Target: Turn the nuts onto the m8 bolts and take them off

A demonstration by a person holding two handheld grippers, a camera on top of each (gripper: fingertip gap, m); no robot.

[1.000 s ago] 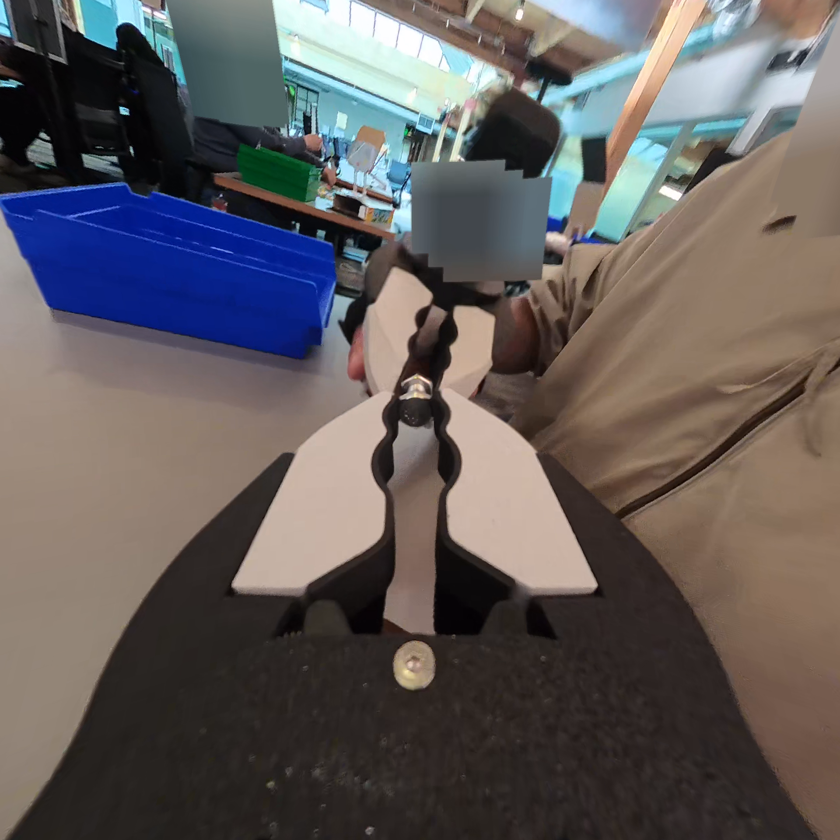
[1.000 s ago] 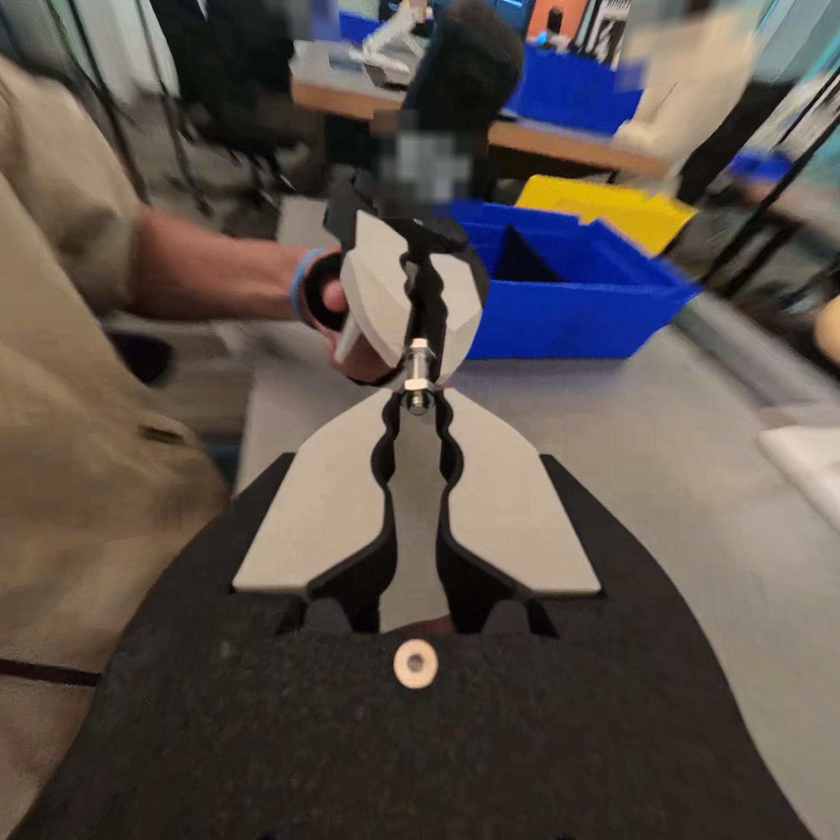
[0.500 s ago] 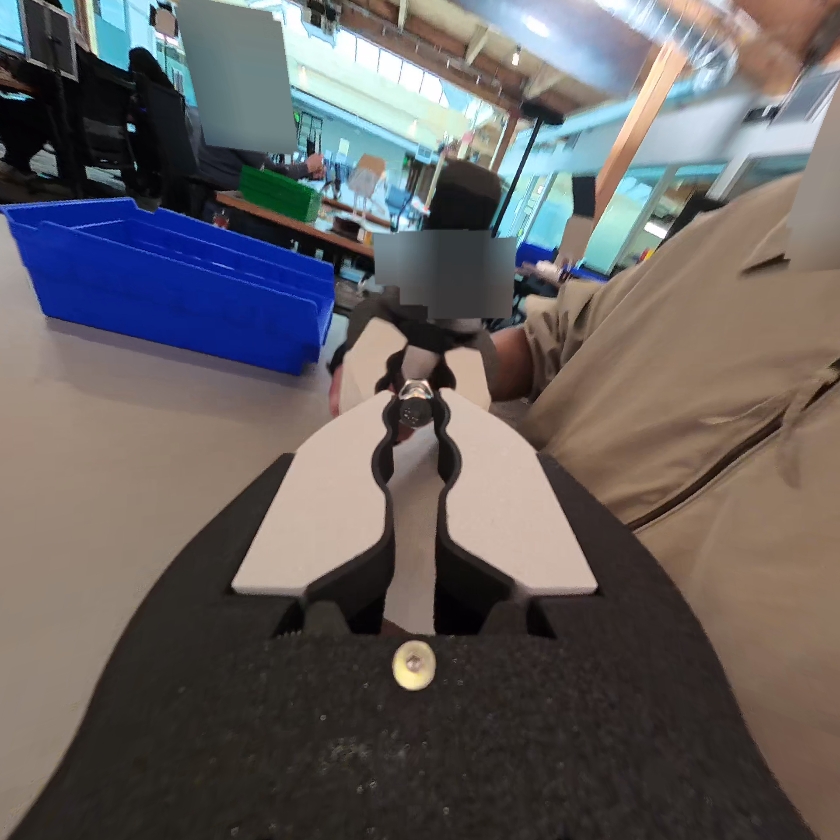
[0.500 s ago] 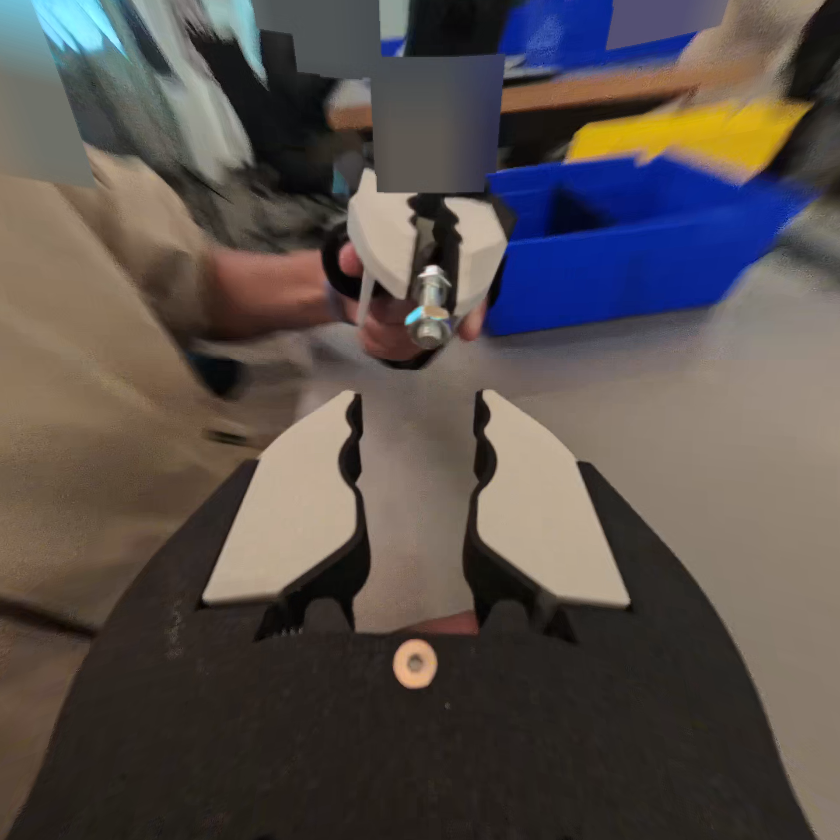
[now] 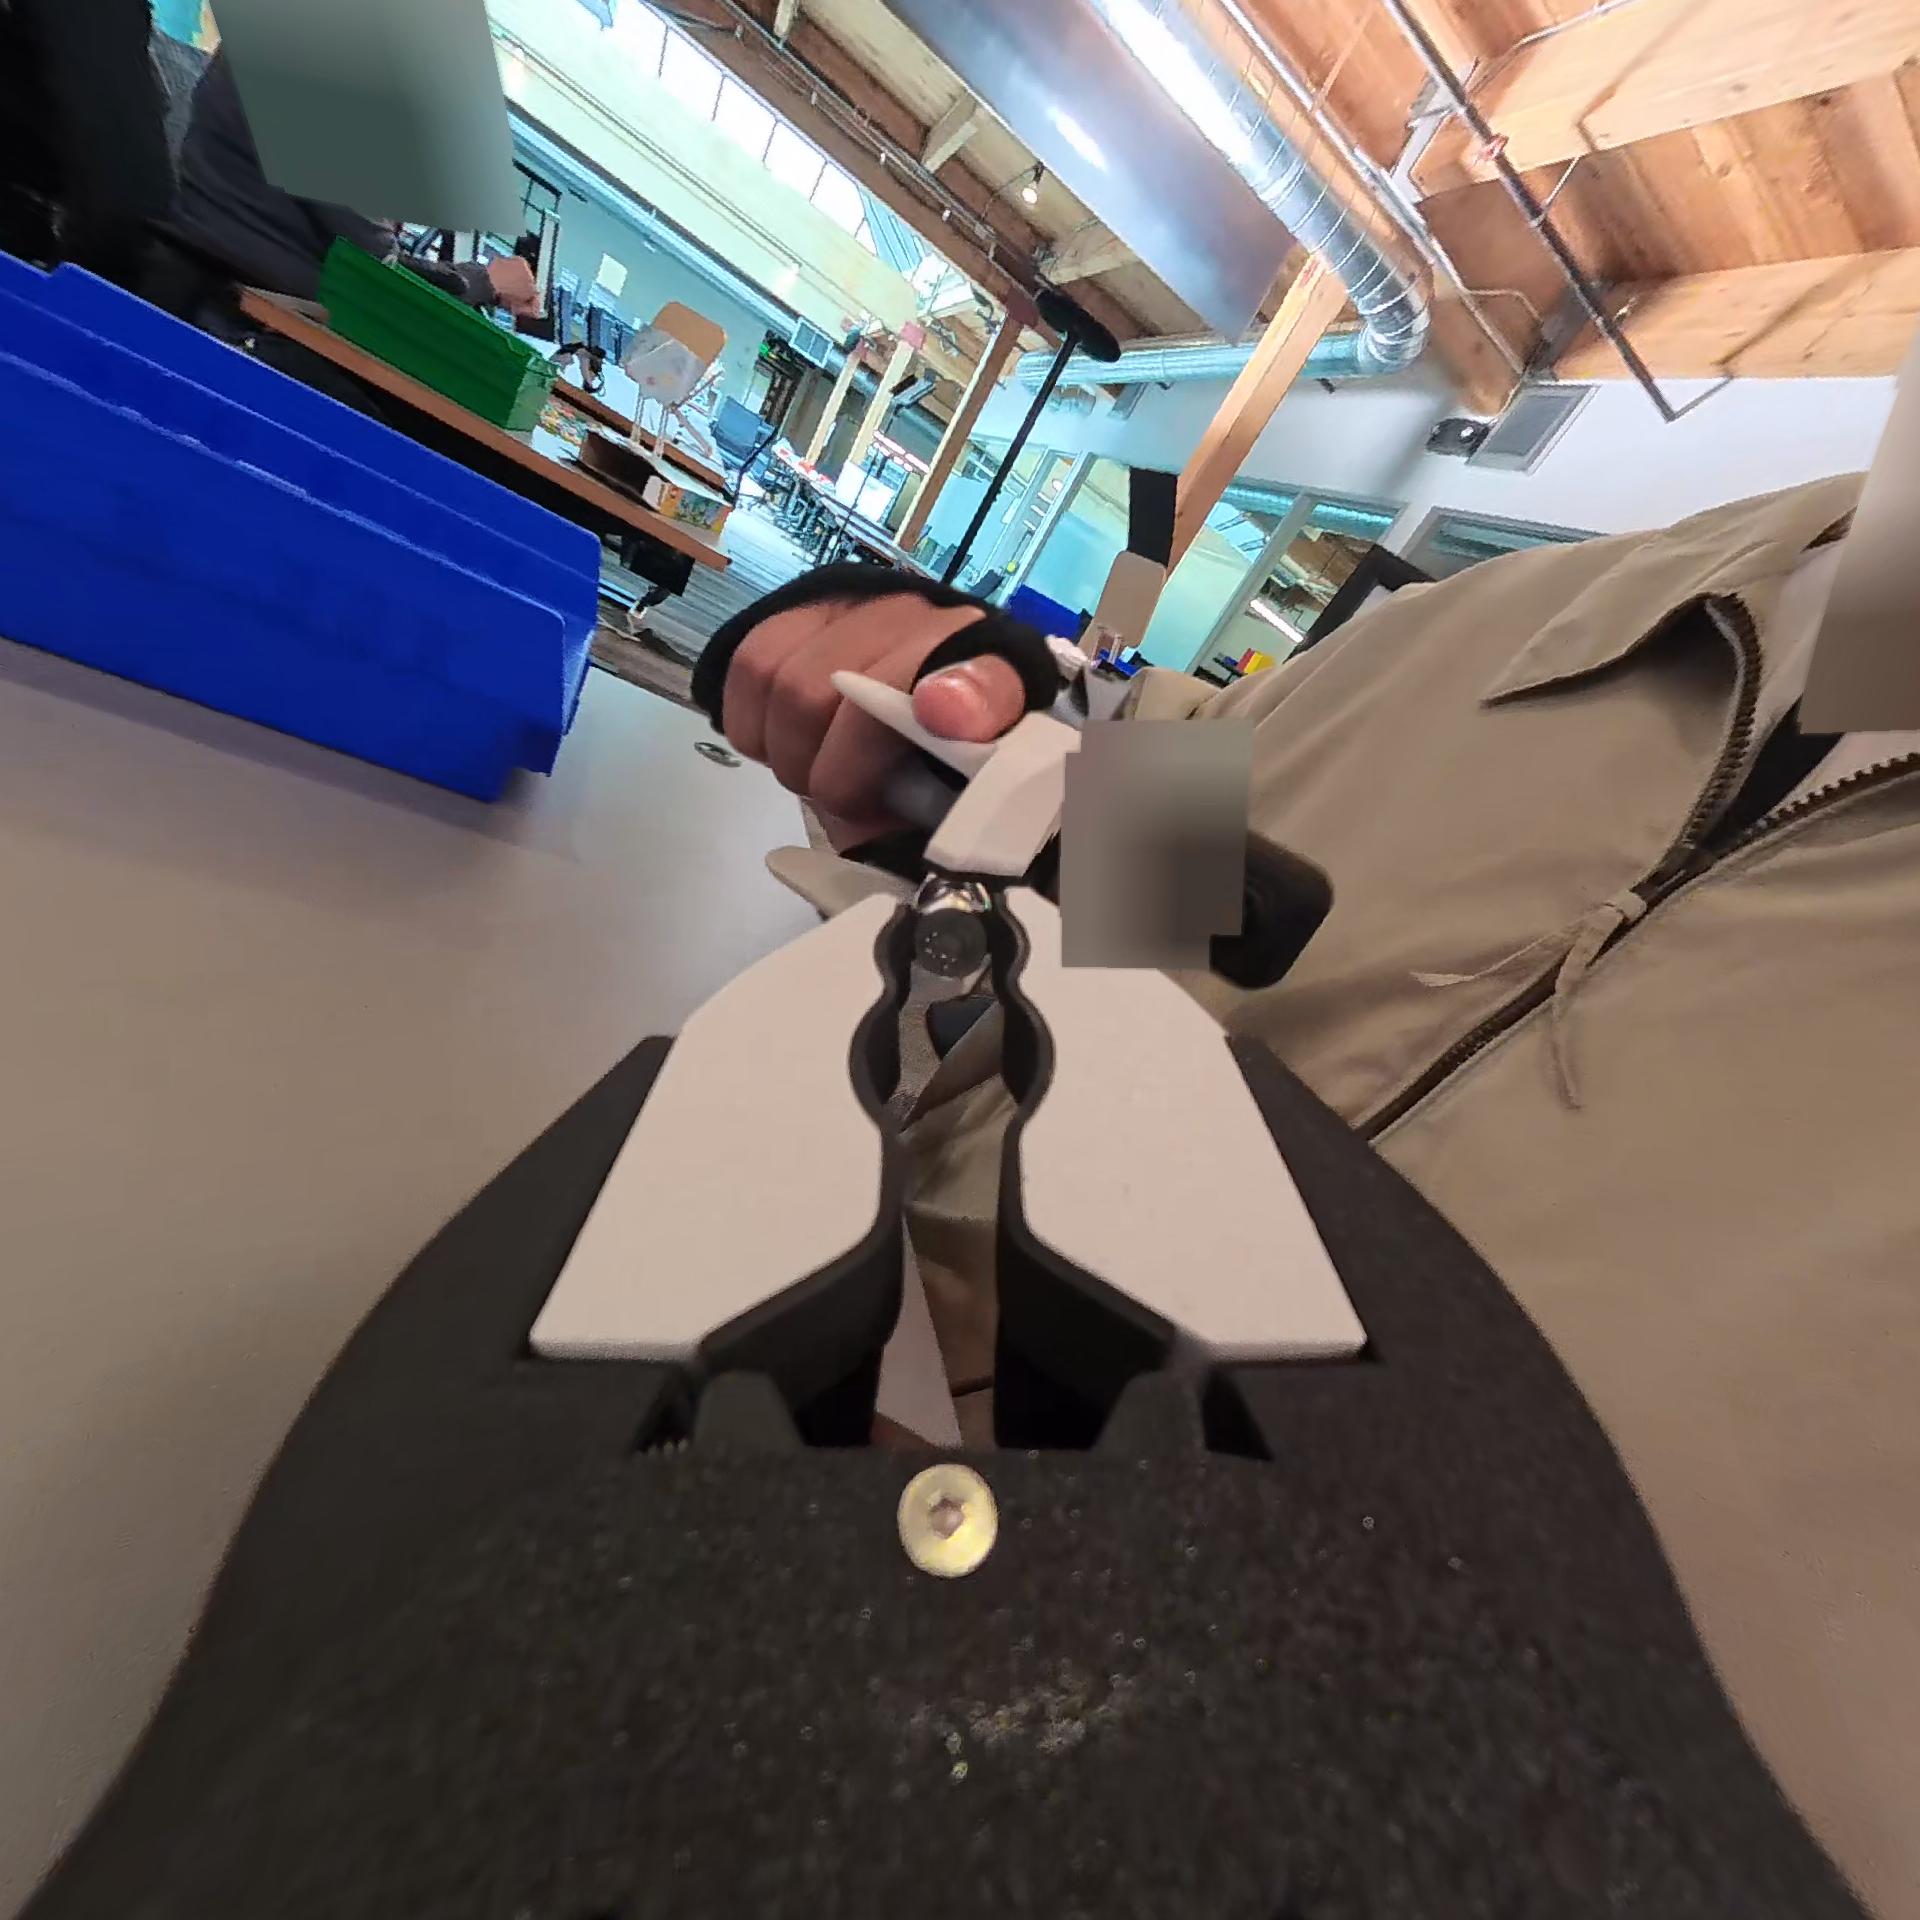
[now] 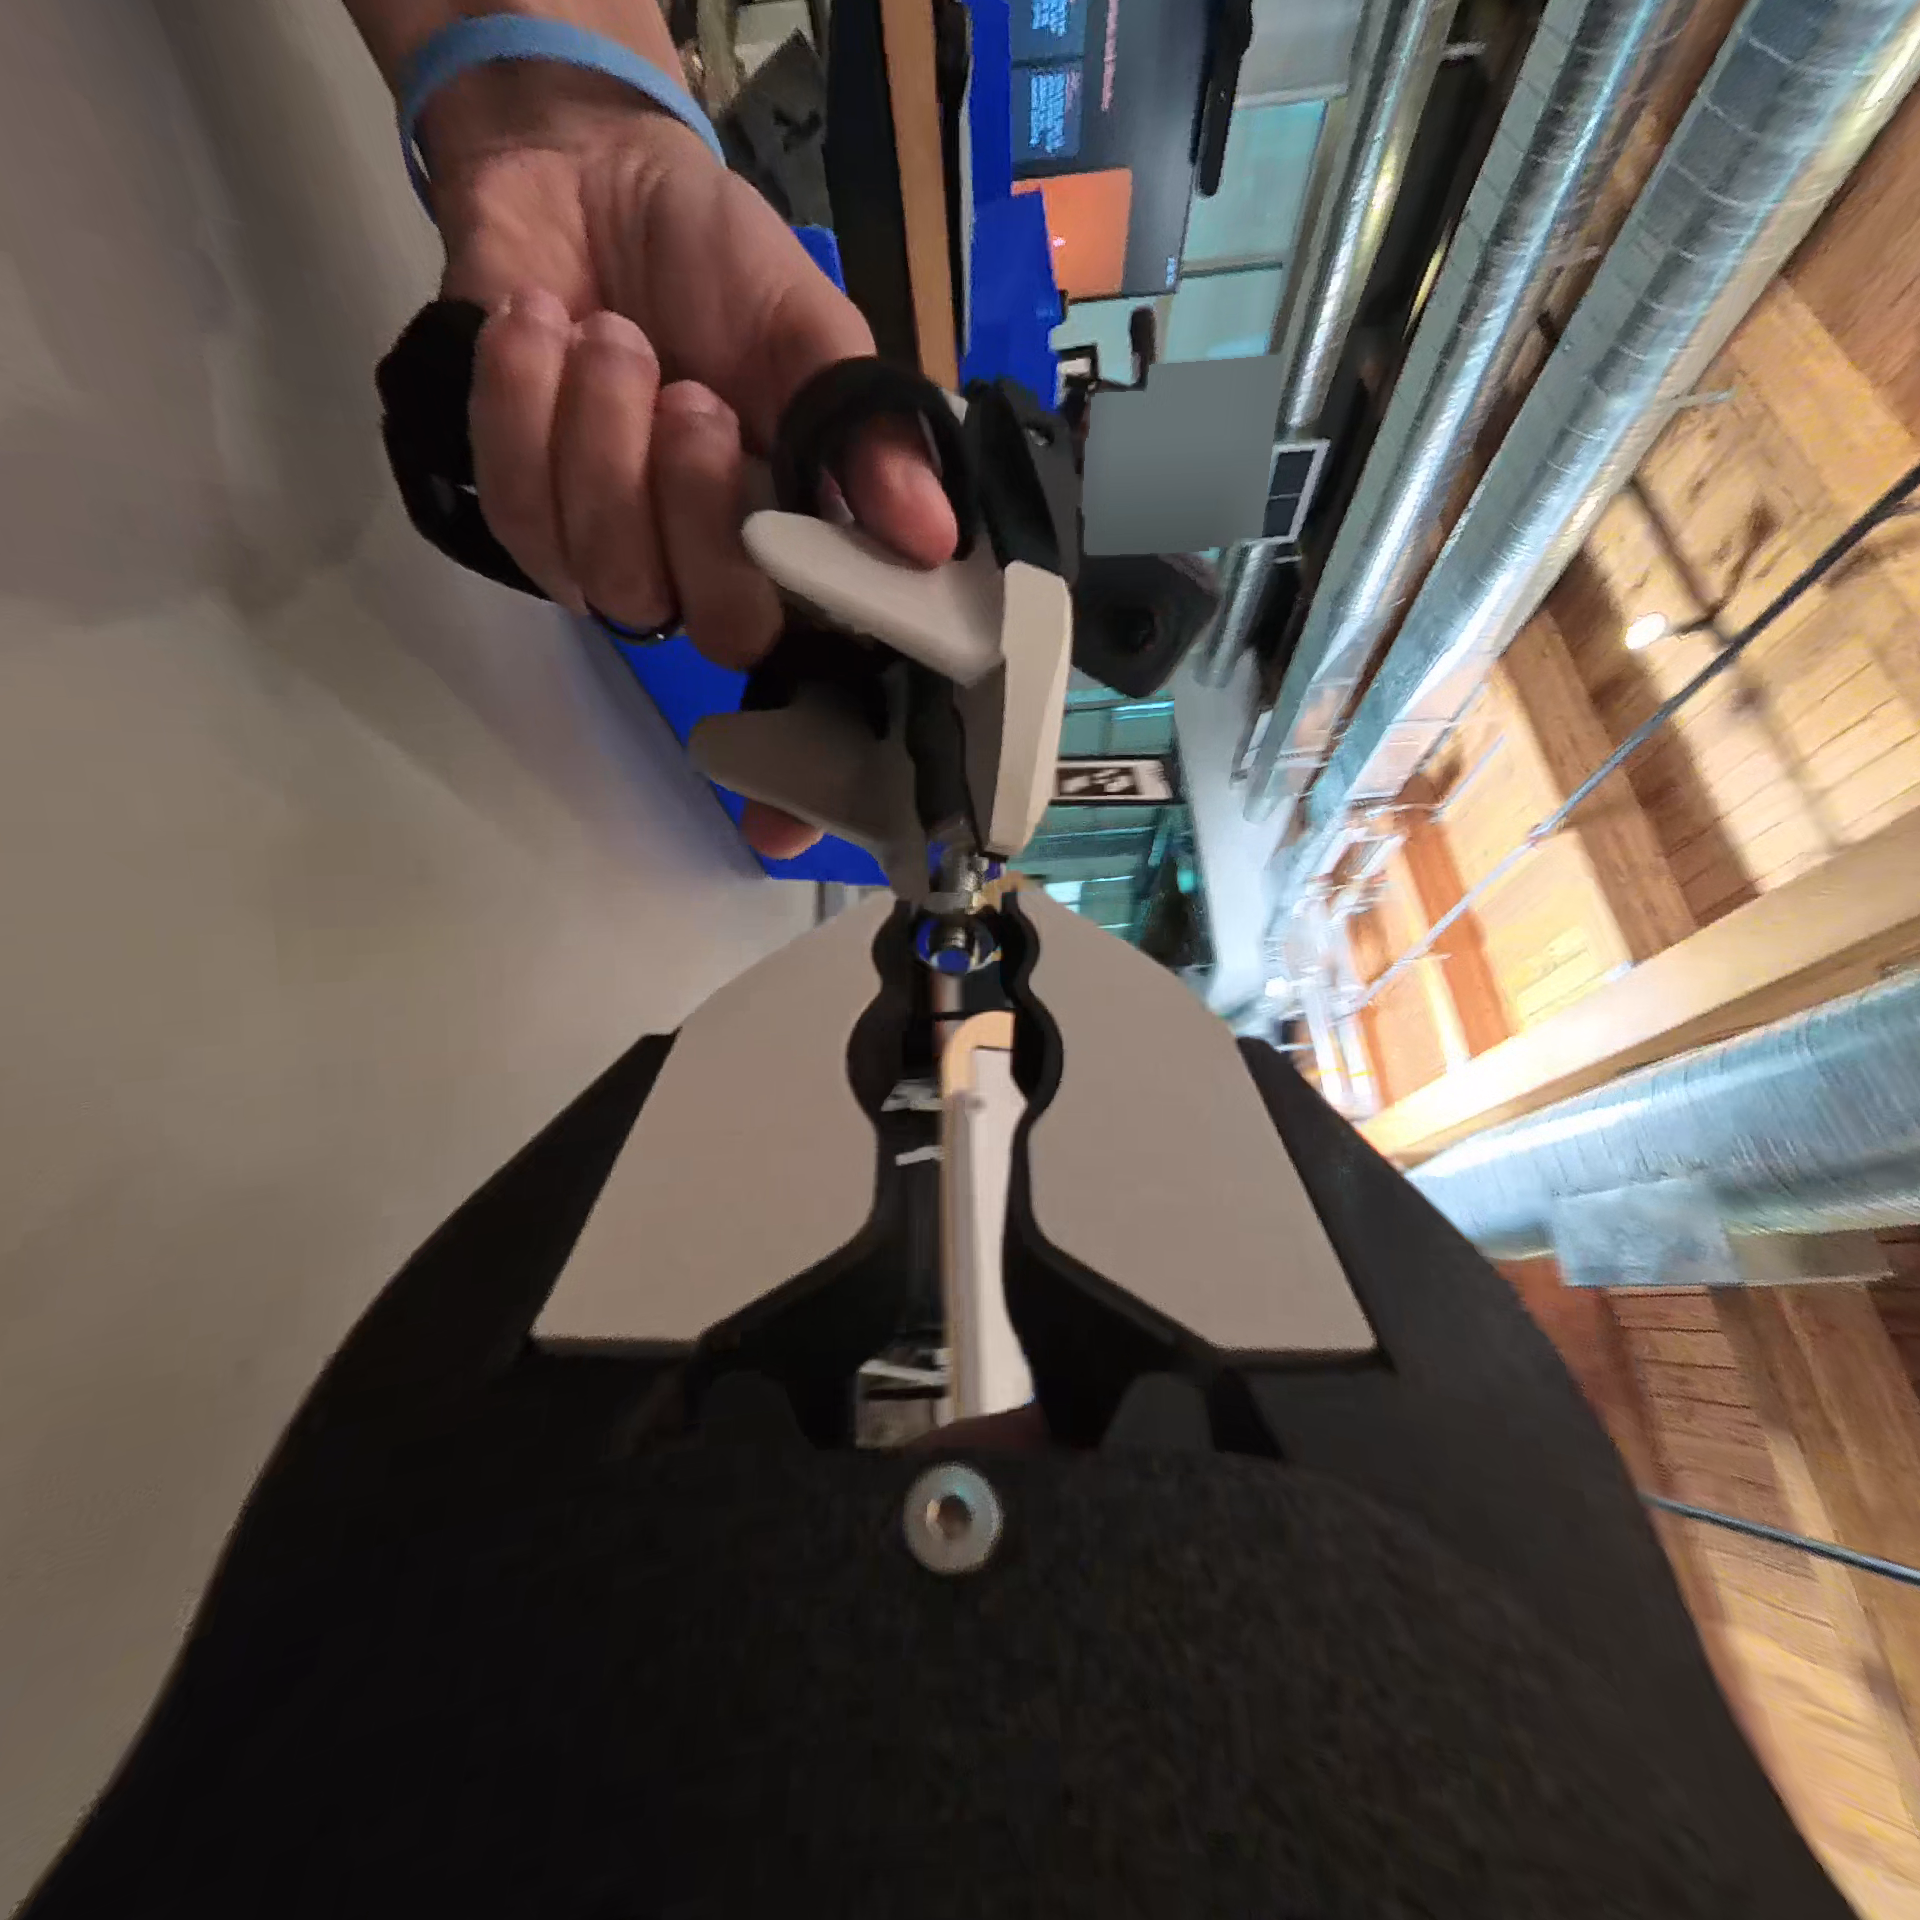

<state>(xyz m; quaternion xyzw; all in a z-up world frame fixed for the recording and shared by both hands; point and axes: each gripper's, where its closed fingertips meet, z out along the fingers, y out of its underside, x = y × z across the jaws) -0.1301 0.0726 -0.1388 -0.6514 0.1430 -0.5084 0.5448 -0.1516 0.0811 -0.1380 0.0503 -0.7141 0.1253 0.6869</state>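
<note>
In the left wrist view my left gripper [image 5: 948,935] is shut on the silver M8 bolt [image 5: 945,943], whose round end faces the camera. The right gripper [image 5: 1003,821], held in a hand, meets it tip to tip from beyond. In the right wrist view, rolled about a quarter turn, my right gripper [image 6: 951,940] is shut on the nut [image 6: 951,948] at the bolt's near end. A short stretch of thread [image 6: 968,878] runs on into the left gripper [image 6: 997,748], held by a hand with a blue wristband. Both grippers are held above the table.
A grey table [image 5: 312,1039] lies below on the left, with a long blue bin [image 5: 260,582] at its far side and a small washer [image 5: 717,750] near the bin. The person's beige jacket [image 5: 1558,1143] fills the right. A further blue bin [image 6: 686,675] shows behind the hand.
The right gripper let go of the nut and backed off open, then closed on it again, now rolled about a quarter turn. The left gripper kept hold of the bolt and tilted upward.
</note>
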